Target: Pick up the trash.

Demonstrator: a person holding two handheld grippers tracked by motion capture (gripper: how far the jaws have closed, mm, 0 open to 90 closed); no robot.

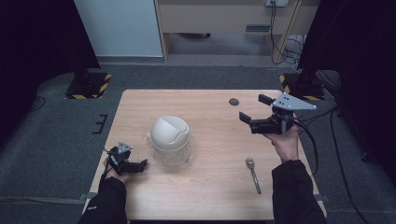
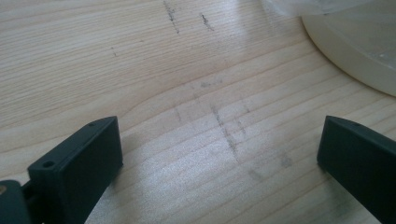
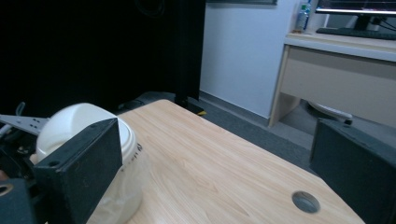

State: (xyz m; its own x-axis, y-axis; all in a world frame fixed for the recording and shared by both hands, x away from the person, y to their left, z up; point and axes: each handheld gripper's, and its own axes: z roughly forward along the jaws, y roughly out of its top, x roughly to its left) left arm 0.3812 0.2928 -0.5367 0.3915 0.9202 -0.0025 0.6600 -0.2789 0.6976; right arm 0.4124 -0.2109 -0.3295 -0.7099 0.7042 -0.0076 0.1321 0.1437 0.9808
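Dim high view, dark corners, soft overhead light on the table, close jaws slightly blurred, faint sheen on wood

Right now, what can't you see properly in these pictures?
- What is inside the jar: in the high view its white lid covers it, and the clear body shows nothing definite.
- The jar in the left gripper view: the top right edge cuts off all but its rim.
- The spoon: too small in the high view to show its bowl's contents.

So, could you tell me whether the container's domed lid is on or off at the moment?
On. The white domed lid sits atop the clear container, upright on the table.
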